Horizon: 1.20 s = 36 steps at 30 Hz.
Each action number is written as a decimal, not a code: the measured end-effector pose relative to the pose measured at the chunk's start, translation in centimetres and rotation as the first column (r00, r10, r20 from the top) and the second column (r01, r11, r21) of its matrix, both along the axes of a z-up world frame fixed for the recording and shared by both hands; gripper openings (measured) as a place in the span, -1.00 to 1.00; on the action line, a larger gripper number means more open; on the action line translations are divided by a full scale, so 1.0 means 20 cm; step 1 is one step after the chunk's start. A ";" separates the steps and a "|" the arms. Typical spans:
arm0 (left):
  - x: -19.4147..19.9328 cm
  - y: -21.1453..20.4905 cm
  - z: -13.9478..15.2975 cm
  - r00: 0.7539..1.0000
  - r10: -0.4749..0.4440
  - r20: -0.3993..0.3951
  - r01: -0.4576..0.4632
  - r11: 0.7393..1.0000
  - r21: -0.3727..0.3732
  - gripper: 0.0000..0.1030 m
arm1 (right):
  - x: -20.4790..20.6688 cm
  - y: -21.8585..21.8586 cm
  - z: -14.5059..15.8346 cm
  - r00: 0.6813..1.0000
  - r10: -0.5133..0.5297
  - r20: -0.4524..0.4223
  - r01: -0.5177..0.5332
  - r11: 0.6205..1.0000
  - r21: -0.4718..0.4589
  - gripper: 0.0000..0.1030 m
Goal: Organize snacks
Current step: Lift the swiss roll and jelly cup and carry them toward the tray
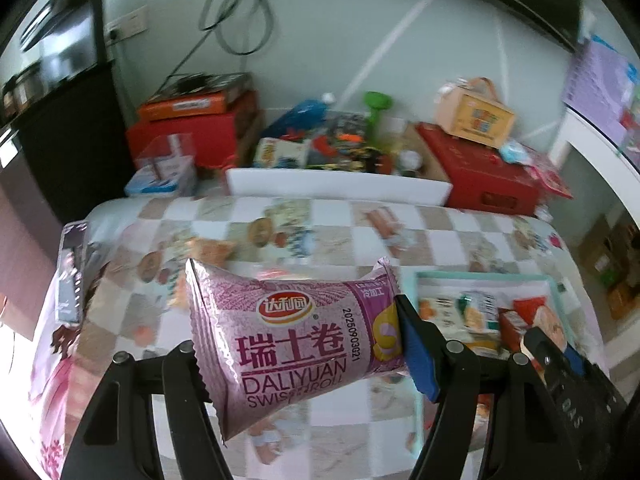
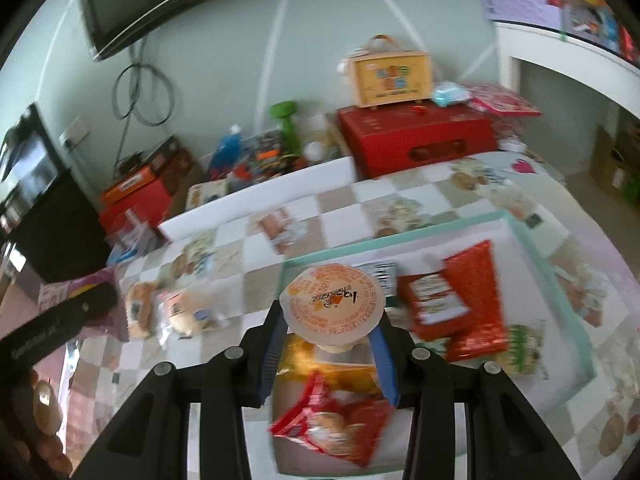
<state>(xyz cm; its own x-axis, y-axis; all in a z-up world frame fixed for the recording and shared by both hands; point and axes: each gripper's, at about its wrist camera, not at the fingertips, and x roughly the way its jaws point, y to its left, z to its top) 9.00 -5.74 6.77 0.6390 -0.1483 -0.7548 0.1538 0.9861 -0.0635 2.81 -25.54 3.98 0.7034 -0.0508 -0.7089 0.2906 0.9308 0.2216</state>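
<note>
Left wrist view: the left gripper (image 1: 300,344) clamps a purple Swiss roll packet (image 1: 296,344) above the checkered tablecloth (image 1: 340,220) (tray at right). Right wrist view: the right gripper (image 2: 326,344) pinches a jelly cup (image 2: 332,300) over the teal-rimmed tray (image 2: 552,260) of snacks.
</note>
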 end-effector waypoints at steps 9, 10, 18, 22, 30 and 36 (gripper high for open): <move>-0.12 -0.40 -0.02 0.980 -0.198 -0.002 0.198 0.979 0.043 0.40 | -0.11 -0.31 0.01 0.990 -0.143 -0.002 0.143 0.989 0.026 -0.15; -0.14 -0.44 -0.02 0.976 -0.219 -0.004 0.218 0.974 0.052 0.40 | -0.12 -0.34 0.01 0.987 -0.158 -0.004 0.158 0.987 0.030 -0.15; -0.24 -0.68 -0.09 0.945 -0.327 -0.026 0.328 0.938 0.114 0.40 | -0.23 -0.53 0.00 0.969 -0.247 -0.023 0.248 0.967 0.050 -0.15; -0.29 -0.79 -0.14 0.927 -0.373 -0.043 0.375 0.916 0.142 0.40 | -0.27 -0.59 0.00 0.958 -0.284 -0.044 0.286 0.957 0.053 -0.15; -0.33 -0.88 -0.23 0.906 -0.414 -0.090 0.423 0.889 0.175 0.40 | -0.26 -0.62 -0.06 0.957 -0.273 -0.101 0.281 0.958 0.066 -0.15; -0.33 -0.92 -0.31 0.899 -0.419 -0.130 0.437 0.877 0.198 0.40 | -0.22 -0.60 -0.13 0.959 -0.233 -0.162 0.251 0.963 0.102 -0.15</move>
